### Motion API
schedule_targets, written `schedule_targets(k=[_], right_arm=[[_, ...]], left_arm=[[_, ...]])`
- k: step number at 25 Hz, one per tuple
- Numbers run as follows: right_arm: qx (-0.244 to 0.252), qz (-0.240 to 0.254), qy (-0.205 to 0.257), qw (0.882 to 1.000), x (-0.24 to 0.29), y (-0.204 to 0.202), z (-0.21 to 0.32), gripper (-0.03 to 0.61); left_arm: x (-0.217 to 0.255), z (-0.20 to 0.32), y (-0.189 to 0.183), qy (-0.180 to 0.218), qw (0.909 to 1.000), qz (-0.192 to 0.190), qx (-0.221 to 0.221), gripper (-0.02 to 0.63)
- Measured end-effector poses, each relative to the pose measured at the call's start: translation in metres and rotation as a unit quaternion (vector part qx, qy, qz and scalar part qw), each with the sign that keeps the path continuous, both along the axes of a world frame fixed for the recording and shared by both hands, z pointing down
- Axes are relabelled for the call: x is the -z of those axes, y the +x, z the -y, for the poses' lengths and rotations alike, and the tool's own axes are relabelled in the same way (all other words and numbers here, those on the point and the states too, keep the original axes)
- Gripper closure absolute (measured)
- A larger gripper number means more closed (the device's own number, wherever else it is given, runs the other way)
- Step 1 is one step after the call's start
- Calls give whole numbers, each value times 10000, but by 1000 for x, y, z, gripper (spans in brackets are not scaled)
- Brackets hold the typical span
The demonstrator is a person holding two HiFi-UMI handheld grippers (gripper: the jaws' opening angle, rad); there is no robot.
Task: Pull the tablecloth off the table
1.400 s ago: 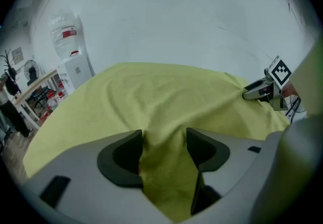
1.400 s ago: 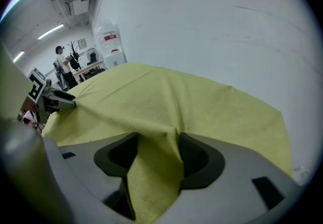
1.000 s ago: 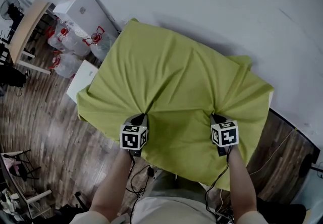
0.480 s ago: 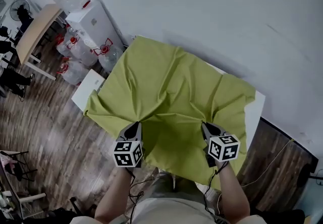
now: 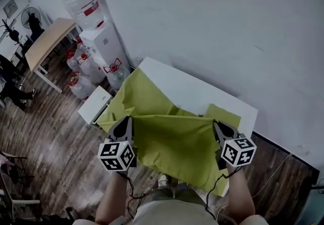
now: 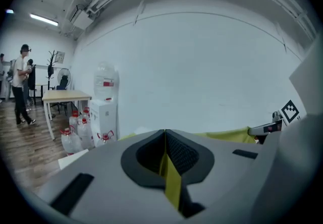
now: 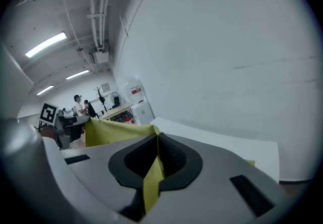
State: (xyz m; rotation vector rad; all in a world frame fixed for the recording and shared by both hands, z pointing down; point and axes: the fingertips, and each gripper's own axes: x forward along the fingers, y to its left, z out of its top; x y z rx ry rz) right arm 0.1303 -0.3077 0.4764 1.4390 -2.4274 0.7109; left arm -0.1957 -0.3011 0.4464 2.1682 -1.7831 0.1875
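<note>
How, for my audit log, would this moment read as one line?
left tool: shut on tablecloth | right tool: shut on tablecloth | tablecloth: partly off table, far side bare

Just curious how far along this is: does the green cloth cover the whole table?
Partly off. The cloth covers only part; the table's white far side is bare. The left gripper and right gripper pinch it.

place: office | water dispenser [image 5: 106, 46] | spare bottles [image 5: 82, 86] | desk [image 5: 48, 41] | wood floor [image 5: 50, 133]
</note>
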Motion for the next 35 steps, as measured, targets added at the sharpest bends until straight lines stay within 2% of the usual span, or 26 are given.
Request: schedule_targets(k=[4, 8, 16, 21, 25, 29, 35], right_arm=[[-79, 273, 739, 9969, 79, 1, -2, 543], [-42, 339, 1546, 9874, 160, 6, -7, 543], [-46, 351, 2876, 9571, 293, 15, -30, 543], [-266, 436, 3331, 9415, 343, 32, -53, 543], [-299, 369, 3482, 9362, 362, 41, -68, 543], [-414, 28, 3303, 9430, 339, 46, -68, 543], [-494, -120, 2789, 9590, 287, 54, -59, 543]], left_arm=[[75, -2, -4, 745, 9972, 15, -48, 591], [146, 1, -3, 1444, 9895, 27, -87, 591], [257, 1, 7, 2483, 9683, -28, -285, 591], [308, -21, 23, 3096, 9498, 89, -441, 589], [322, -29, 33, 3214, 9454, 155, -517, 589], [296, -23, 39, 2927, 9539, 247, -617, 589], [246, -13, 49, 2409, 9662, 403, -822, 589]])
